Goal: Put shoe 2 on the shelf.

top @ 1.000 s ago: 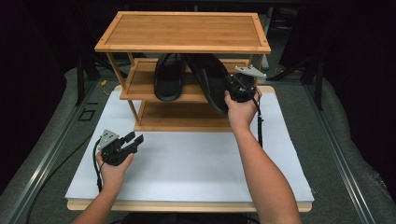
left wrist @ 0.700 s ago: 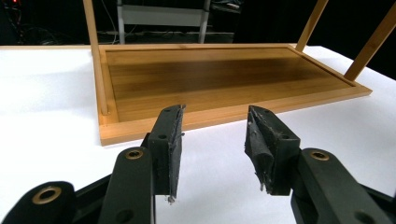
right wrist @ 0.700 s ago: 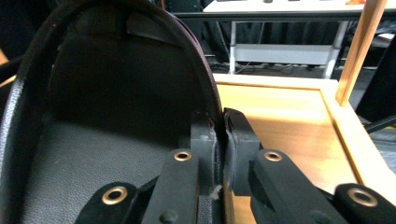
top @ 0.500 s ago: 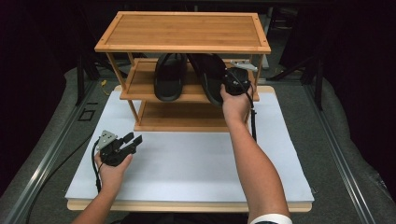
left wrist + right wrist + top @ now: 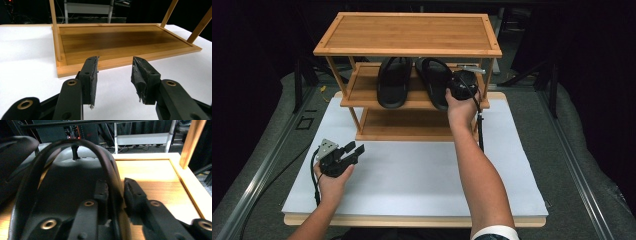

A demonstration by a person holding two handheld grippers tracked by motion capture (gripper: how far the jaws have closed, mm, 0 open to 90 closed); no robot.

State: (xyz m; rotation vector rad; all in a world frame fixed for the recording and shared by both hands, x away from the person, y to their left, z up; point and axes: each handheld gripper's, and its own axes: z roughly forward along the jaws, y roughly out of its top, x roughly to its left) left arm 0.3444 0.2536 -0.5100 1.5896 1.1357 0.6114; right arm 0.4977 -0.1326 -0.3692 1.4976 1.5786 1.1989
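Right fingers pinch the flip-flop strap on the middle shelf; left gripper idle, fingers wide.

Right gripper (image 5: 115,192): fingers (image 5: 133,191) closed on the outer strap of the right flip-flop (image 5: 435,80), one finger inside the strap, one outside. That flip-flop lies flat on the middle shelf (image 5: 362,95) of the bamboo rack (image 5: 407,32), just beside the left flip-flop (image 5: 393,80); bare shelf wood to its right up to the raised rim and corner post (image 5: 191,141). Left gripper (image 5: 349,154) rests low over the white board (image 5: 422,175) on the desk, fingers (image 5: 91,75) spread apart, nothing between them, pointed at the bottom shelf (image 5: 120,42). Board in front of the rack is bare. Grey padded surface (image 5: 572,150) surrounds the board; room behind is dark.
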